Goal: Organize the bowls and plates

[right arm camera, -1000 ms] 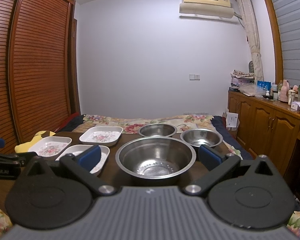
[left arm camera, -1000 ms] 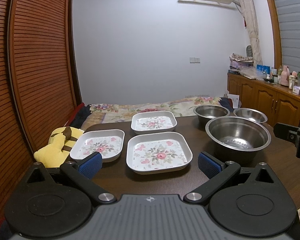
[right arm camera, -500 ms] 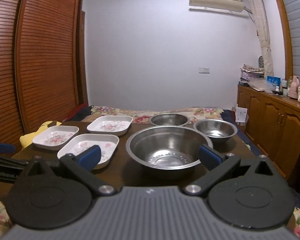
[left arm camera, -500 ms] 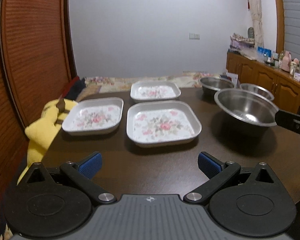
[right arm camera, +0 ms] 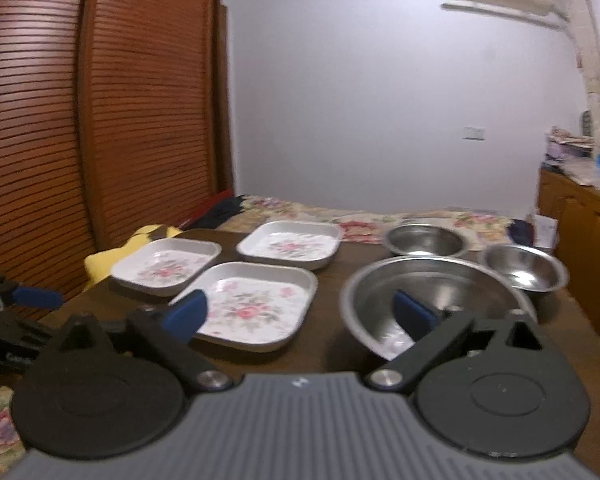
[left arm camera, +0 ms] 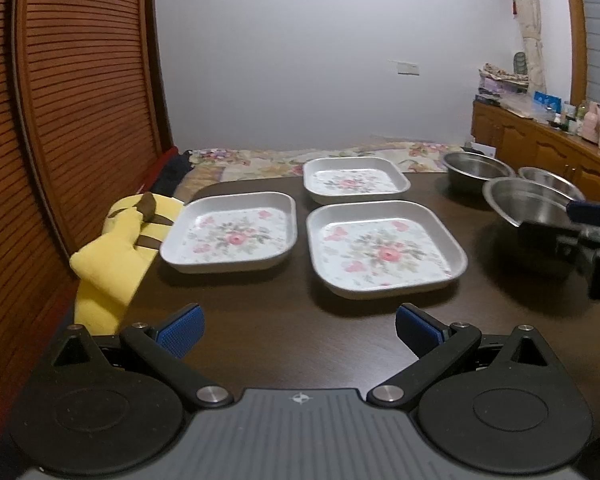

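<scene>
Dark brown wood makes up the table (left arm camera: 260,332), and on it lie three square floral plates and three steel bowls, all apart from one another. The near plate (left arm camera: 384,250) sits in front of the left gripper (left arm camera: 298,330); the left plate (left arm camera: 230,232) lies just beside it, next to a yellow plush toy (left arm camera: 120,248) at the table's edge, and the far plate (left arm camera: 354,180) stands behind them near the bed (left arm camera: 284,158).

The big bowl (right arm camera: 440,300) is on the right half of the table, with the far bowl (right arm camera: 424,240) behind it and the small bowl (right arm camera: 522,272) to its right.

The left gripper's fingers (left arm camera: 180,330) are spread wide above bare table, short of the near plate, with nothing between them and nothing held.

The right gripper (right arm camera: 300,316) is also spread wide, though its jaws have just been closing a little. In its own view its left finger overlaps the near plate's corner and its right finger (right arm camera: 414,314) overlaps the big bowl's inside; the gap between them shows only the plate's right edge and a strip of table. Whether the right finger touches the bowl's rim I cannot tell, as the picture is blurred. It grips nothing.

In the left wrist view the right gripper's blue-tipped finger (left arm camera: 592,214) shows at the big bowl's near rim.
</scene>
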